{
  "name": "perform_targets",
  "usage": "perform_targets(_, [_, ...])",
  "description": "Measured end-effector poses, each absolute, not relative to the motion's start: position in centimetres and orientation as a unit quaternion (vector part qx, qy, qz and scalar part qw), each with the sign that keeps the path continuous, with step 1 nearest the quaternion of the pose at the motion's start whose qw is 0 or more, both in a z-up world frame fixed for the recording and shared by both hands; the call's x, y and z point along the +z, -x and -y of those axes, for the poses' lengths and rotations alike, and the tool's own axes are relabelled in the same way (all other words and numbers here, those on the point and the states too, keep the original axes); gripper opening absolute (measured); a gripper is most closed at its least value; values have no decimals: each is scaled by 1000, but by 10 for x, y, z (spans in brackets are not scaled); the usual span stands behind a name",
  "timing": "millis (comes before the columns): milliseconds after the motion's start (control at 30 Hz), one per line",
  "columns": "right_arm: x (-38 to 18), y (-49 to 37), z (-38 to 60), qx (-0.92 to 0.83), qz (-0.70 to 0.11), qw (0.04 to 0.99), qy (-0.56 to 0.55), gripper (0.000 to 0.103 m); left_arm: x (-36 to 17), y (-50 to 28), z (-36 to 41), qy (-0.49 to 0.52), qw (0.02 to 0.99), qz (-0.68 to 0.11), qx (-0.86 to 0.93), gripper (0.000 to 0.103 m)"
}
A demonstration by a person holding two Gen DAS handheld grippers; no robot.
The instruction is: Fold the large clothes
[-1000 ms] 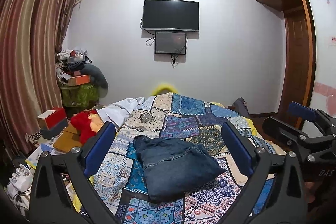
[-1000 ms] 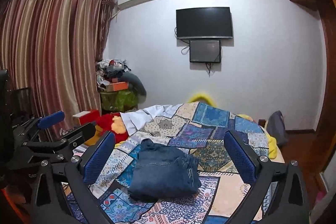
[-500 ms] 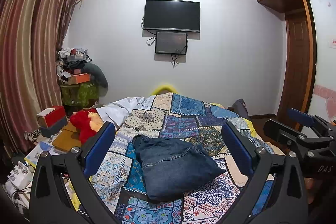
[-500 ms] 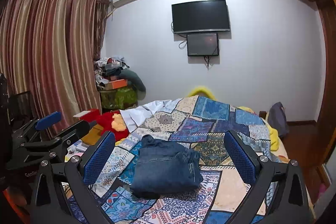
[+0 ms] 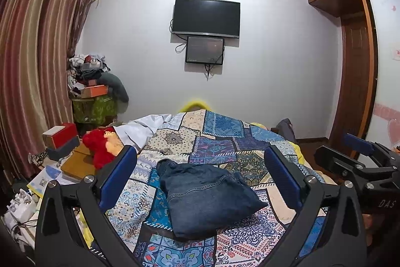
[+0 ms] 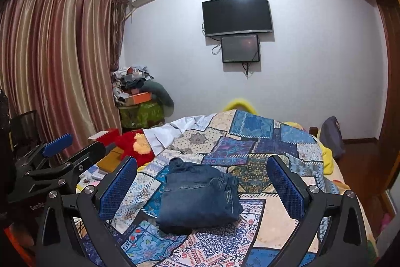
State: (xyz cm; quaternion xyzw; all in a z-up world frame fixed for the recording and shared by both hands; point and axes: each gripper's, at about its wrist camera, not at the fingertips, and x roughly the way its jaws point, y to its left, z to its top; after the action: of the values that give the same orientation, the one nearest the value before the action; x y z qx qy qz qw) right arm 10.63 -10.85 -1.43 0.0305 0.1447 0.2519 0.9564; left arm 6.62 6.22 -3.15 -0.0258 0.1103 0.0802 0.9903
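Observation:
A folded pair of dark blue jeans (image 5: 205, 197) lies on the patchwork bedspread (image 5: 220, 142); it also shows in the right wrist view (image 6: 197, 197). My left gripper (image 5: 200, 179) is open and empty, held above and short of the jeans. My right gripper (image 6: 200, 182) is open and empty too, at about the same distance from them. The right gripper shows at the right edge of the left wrist view (image 5: 357, 157), and the left gripper at the left edge of the right wrist view (image 6: 57, 154).
A red plush toy (image 5: 100, 149), boxes (image 5: 60, 137) and papers lie left of the bed. A cluttered stand (image 5: 92, 96) is by the curtains (image 5: 37, 66). A white sheet (image 5: 145, 126) lies at the bed's far left. A wardrobe (image 5: 355, 54) stands right.
Both grippers have shifted slightly and tilted a bit, so the jeans sit a little lower and nearer in both views. The jeans have not moved. Both grippers stay open.

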Motion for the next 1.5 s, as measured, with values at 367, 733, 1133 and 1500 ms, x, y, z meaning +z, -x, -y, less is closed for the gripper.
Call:
perform_targets(367, [-15, -107, 110, 258, -144, 955, -32, 103, -32, -68, -65, 47, 988, -117, 85, 103])
perform_targets(733, [-15, -107, 112, 259, -146, 954, -34, 103, -32, -67, -64, 48, 988, -119, 85, 103])
perform_targets(1133, [-17, -106, 112, 258, -146, 954, -37, 103, -33, -65, -58, 25, 991, -118, 55, 103])
perform_targets(1500, [-18, -102, 108, 255, -147, 955, -40, 103, -32, -65, -57, 26, 991, -119, 51, 103])
